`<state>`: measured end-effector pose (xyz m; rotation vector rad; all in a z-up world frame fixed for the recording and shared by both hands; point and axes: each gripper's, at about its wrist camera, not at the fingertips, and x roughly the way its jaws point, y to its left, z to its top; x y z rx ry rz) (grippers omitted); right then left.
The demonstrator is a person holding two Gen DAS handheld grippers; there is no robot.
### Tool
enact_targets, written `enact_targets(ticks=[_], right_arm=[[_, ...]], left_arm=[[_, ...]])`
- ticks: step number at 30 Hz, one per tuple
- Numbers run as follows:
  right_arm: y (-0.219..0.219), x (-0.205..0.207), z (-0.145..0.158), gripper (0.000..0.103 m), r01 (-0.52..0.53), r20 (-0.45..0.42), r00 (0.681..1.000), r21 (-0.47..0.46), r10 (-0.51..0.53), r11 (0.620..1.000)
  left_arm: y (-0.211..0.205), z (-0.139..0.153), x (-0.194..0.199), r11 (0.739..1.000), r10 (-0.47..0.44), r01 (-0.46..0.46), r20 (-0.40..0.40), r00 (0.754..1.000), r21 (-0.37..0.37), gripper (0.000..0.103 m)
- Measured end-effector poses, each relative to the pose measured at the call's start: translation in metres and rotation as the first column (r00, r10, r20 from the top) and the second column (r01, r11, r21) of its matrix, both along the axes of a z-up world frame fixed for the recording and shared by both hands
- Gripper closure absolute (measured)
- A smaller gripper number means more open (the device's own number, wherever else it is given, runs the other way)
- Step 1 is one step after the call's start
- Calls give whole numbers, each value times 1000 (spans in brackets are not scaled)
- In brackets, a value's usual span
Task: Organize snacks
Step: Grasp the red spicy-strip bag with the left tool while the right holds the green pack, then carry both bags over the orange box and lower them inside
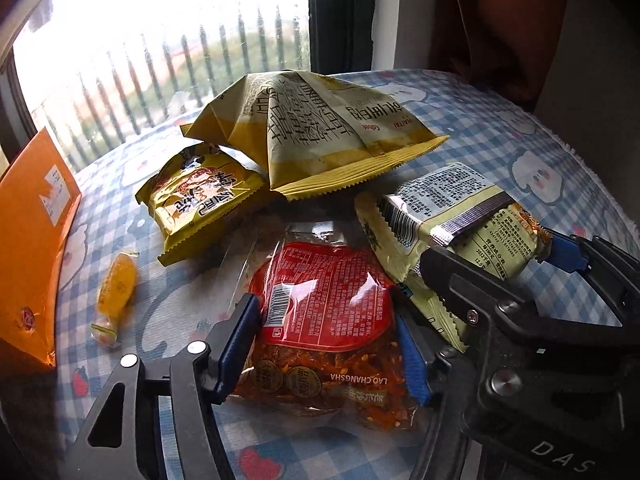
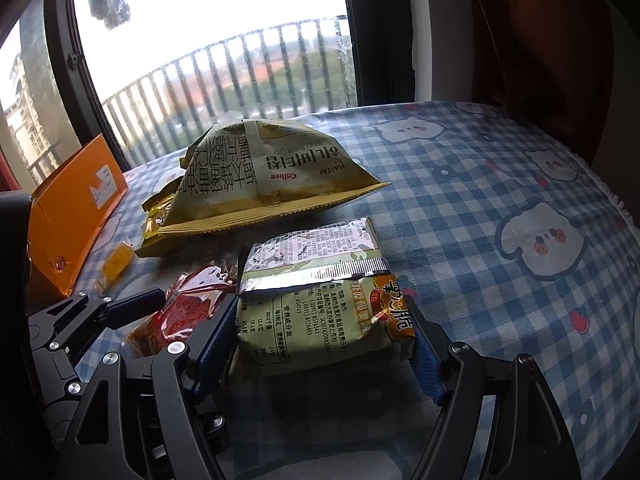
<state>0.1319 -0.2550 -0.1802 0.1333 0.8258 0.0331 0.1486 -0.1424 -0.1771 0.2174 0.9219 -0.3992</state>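
A red spicy snack packet (image 1: pixel 324 300) in clear wrap lies on the checked tablecloth (image 1: pixel 500 136). My left gripper (image 1: pixel 324 352) straddles it, and both blue pads press on its sides. To its right, a pale green snack packet (image 2: pixel 316 320) with a silver seam sits between the fingers of my right gripper (image 2: pixel 318 356), which is shut on its two sides. In the left wrist view the same green packet (image 1: pixel 448 216) shows, with the right gripper (image 1: pixel 504 260) clamped on its near end. The red packet (image 2: pixel 188 308) also shows at the lower left of the right wrist view.
A large yellow chip bag (image 1: pixel 320 132) lies behind both packets, with a small yellow packet (image 1: pixel 200 200) at its left. A wrapped yellow candy (image 1: pixel 116 284) lies near an orange box (image 1: pixel 32 240) at the left edge. Window and railing lie beyond the table's far edge.
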Motion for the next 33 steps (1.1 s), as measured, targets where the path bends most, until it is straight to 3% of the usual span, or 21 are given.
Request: enact_targets(ticks=[16, 33], right_arm=[[14, -24, 18, 24, -28, 32, 999, 5, 27, 1000], [48, -53, 44, 24, -97, 84, 992, 4, 96, 995]], left_arm=[[8, 15, -29, 1000, 6, -6, 7, 1000, -31, 70], [45, 40, -62, 992, 65, -62, 23, 998, -112, 75]])
